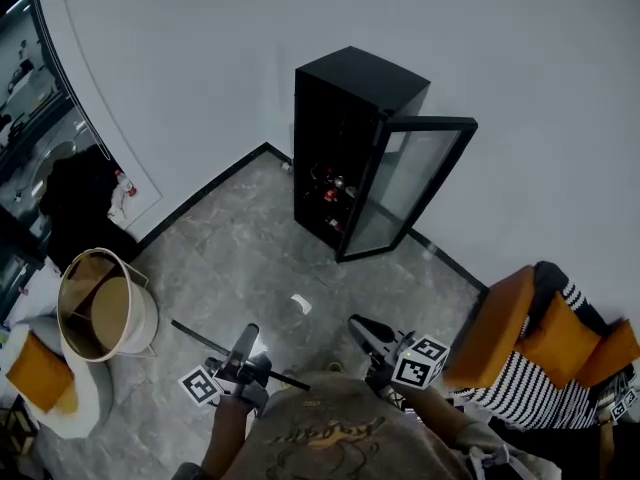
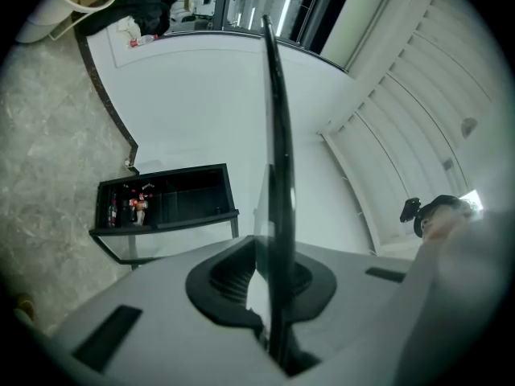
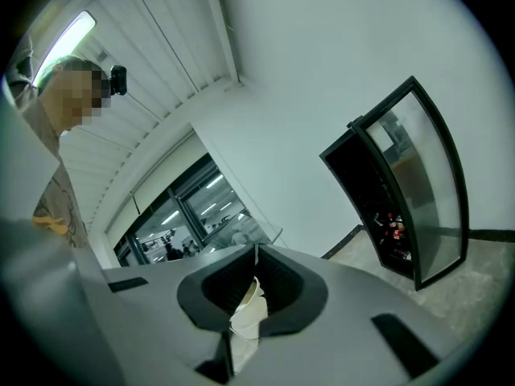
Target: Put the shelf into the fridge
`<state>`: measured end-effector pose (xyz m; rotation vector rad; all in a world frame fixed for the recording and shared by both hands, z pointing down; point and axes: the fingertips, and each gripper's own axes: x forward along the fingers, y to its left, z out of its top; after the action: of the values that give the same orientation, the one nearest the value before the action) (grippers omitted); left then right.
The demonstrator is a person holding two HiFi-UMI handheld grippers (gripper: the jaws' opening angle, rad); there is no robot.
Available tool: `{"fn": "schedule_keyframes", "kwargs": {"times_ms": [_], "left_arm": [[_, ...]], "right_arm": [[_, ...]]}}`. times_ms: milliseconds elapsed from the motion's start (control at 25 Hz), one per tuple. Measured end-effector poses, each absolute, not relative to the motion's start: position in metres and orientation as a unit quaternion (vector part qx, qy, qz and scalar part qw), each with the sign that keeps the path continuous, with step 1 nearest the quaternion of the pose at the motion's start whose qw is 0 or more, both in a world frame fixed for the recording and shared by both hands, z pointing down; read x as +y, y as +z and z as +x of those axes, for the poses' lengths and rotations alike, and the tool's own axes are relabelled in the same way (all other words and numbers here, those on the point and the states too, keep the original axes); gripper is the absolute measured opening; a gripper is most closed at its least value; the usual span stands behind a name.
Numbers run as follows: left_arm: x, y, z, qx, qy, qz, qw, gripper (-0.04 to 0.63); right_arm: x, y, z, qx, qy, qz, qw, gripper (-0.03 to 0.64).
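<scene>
Head view — saw the fridge [image 1: 345, 118] standing by the wall, its glass door [image 1: 405, 183] swung wide, bottles [image 1: 328, 190] low inside. Found the shelf [image 1: 195, 332] not in it yet: held close to the person's body, well apart from the fridge, with only its dark edge showing as a thin line above the floor [image 1: 250, 258]. Saw the left gripper [image 1: 243, 340] clenched on this dark edge; checked it in the left gripper view, the edge running straight up from between the closed jaws. Saw the right gripper [image 1: 365, 333] at the other side. In the right gripper view made out its jaws pressed together on the clear glass of the shelf, with a white scrap [image 3: 245, 312] squeezed there too — a sticker or a pad, could not tell which.

Judged the risks so:
- Could knock the shelf against the door or the fridge frame on the way in, owing to clear glass, hard to see, and a narrow opening.
- Could lose it from the right jaws, smooth glass with paper between giving poor hold.
- Could twist or crack it by moving the two grippers at different pace.
- Could also strike the bottles by going in too low, or miss the supports, not visible in the dark interior.
</scene>
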<state>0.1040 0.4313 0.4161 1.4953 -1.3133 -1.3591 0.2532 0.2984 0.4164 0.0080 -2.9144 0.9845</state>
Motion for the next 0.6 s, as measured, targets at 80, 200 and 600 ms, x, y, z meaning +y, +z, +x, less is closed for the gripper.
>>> {"fn": "schedule_keyframes", "kwargs": {"times_ms": [80,200,600], "left_arm": [[0.434,0.417,0.100,-0.507,-0.525,0.581,0.360,0.015],[0.436,0.424,0.099,-0.499,-0.520,0.592,0.360,0.014],[0.428,0.438,0.075,-0.485,-0.513,0.602,0.373,0.015]], "right_arm": [[0.306,0.415,0.251,-0.946,0.322,-0.002,0.034,0.028],[0.320,0.414,0.255,-0.949,0.314,-0.015,0.037,0.028],[0.321,0.427,0.258,-0.952,0.302,0.039,0.030,0.028]]}}
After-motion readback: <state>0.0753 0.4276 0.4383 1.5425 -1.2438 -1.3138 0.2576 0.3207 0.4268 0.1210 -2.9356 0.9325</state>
